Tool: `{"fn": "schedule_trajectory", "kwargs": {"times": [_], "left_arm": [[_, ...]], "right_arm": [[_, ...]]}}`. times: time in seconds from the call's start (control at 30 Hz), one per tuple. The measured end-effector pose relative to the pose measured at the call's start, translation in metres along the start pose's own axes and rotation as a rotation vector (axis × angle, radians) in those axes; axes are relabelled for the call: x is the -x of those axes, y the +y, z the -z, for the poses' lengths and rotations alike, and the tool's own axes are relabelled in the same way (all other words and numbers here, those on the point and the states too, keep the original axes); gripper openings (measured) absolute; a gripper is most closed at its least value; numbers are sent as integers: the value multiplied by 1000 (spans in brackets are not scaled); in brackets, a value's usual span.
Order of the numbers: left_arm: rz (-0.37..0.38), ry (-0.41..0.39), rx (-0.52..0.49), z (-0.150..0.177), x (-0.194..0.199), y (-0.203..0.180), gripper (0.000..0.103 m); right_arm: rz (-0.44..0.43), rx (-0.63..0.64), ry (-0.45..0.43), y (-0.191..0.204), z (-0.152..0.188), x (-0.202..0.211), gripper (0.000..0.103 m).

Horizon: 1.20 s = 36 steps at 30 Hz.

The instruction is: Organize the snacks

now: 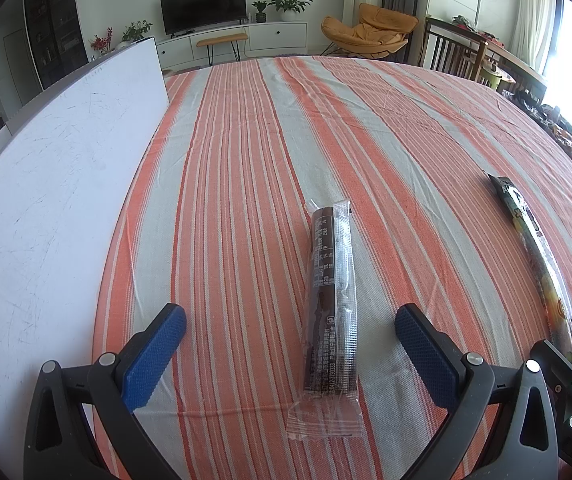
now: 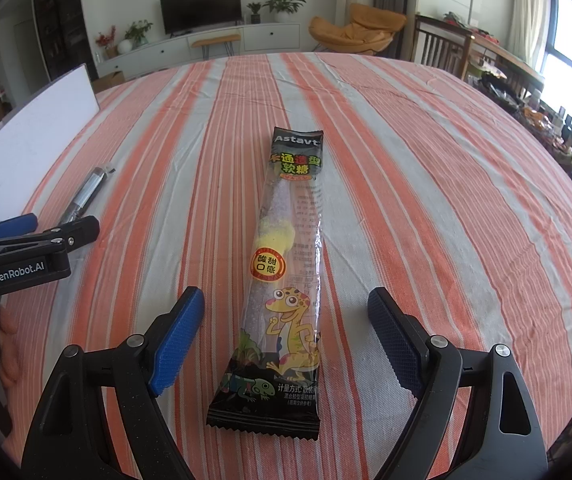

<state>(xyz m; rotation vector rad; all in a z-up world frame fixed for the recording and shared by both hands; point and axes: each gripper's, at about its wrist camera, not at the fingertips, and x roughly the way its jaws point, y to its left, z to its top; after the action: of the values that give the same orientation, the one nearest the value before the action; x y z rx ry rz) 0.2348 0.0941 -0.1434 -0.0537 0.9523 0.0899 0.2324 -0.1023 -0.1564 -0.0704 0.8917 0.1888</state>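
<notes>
A brown chocolate roll in a clear wrapper [image 1: 330,300] lies lengthwise on the striped tablecloth, between the fingers of my open left gripper [image 1: 290,322]. A long black gummy candy pack with a yellow gecko [image 2: 281,280] lies lengthwise between the fingers of my open right gripper [image 2: 286,312]. Neither gripper touches its snack. The gummy pack also shows in the left wrist view [image 1: 538,256] at the right, and the chocolate roll in the right wrist view [image 2: 87,192] at the left. The left gripper's body [image 2: 25,248] shows there too.
A white board [image 1: 53,184] lies flat on the table's left side, over the orange and white striped tablecloth [image 1: 245,152]. Beyond the table are a TV stand, plants, an orange chair and wooden chairs at the right.
</notes>
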Motion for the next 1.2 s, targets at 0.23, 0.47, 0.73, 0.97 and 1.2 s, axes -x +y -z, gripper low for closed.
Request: {"fn": "schedule_trajectory", "kwargs": {"times": [0.23,0.47,0.73,0.97,1.2], "left_arm": [[7,1,-9,0,-1,1,103],[13,9,-16,-2,-2,3,103],[29,184,-54,-9,-2,-2,103],[55,191,-100,-14,5,-20,84],[83,149,-124,-10,20,-35,20]], "right_arm": [[0,0,0,0,0,0,87],[0,-1,0,0,0,0,87],[-1,-2,4,-1,0,-1,87],[-89,-59,319,-11,-52,-25,85],[-8,42,300,2,-70,-35,30]]}}
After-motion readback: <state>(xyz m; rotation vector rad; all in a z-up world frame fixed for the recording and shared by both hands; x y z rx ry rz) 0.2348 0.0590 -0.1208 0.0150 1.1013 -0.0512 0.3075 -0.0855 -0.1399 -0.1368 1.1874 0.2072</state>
